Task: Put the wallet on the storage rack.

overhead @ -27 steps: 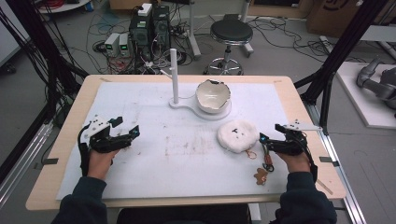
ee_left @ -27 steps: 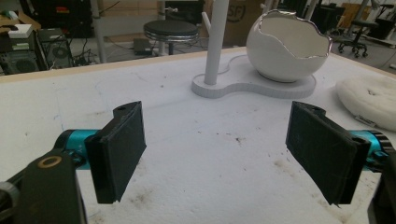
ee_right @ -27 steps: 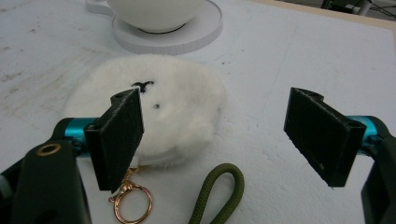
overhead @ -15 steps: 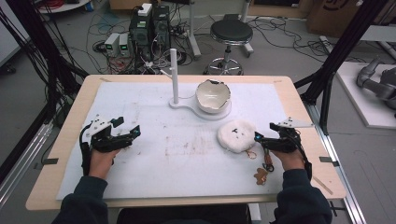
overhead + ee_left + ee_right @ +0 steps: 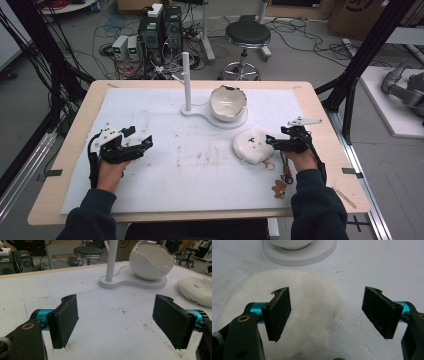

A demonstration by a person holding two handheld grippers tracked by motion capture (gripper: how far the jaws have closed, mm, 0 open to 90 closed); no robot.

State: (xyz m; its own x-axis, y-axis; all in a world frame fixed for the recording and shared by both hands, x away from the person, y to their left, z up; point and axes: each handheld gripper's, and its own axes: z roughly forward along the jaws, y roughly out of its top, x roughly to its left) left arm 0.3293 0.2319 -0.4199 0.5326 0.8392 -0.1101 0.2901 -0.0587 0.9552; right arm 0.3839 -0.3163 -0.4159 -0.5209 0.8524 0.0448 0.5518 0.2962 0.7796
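Your left gripper point(image 5: 115, 320) hangs over the white foam sheet point(image 5: 112, 302) with its jaws spread wide and nothing between them. Far ahead stands a white post point(image 5: 111, 261) on a flat white base point(image 5: 132, 281), which also carries an eggshell-shaped bowl point(image 5: 152, 261). At the right edge lies a fluffy white pad point(image 5: 196, 291). Beyond the table stands a black stool point(image 5: 88, 252).

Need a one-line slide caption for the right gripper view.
Right gripper open above the fluffy white pad, with the white stand base behind it.
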